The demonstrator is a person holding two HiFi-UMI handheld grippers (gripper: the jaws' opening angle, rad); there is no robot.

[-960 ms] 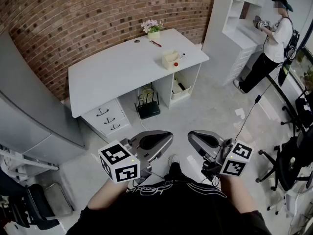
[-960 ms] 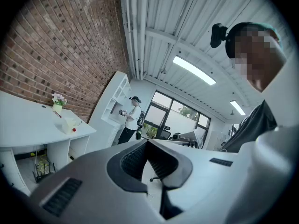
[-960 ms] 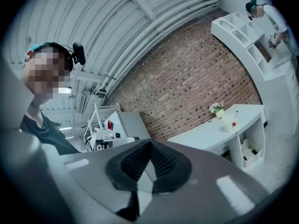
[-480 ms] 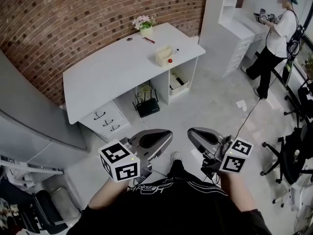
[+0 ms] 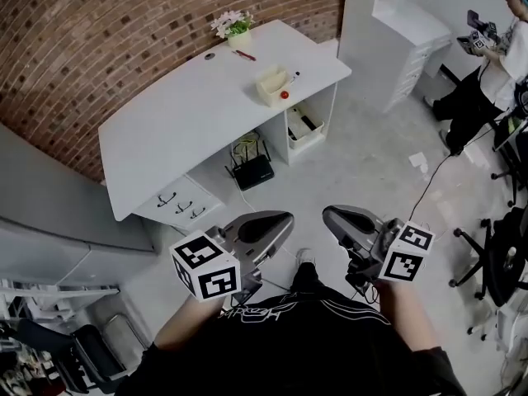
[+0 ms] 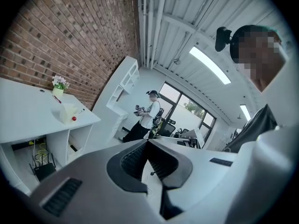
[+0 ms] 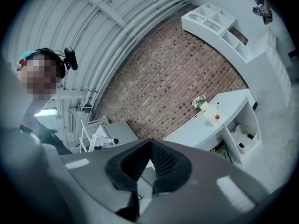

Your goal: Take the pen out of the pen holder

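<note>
The left gripper (image 5: 280,223) and the right gripper (image 5: 332,219) are being held side by side close to the person's body, well apart from the desk (image 5: 181,114). Both pairs of jaws are sitting pressed together, tips meeting, with nothing pinched between them. The pen holder (image 5: 271,85) is standing near the desk's front edge, toward its right end. The pen (image 5: 292,77) is sticking out of it, leaning toward the right end. A flower pot (image 5: 233,30) is sitting at the desk's back edge.
</note>
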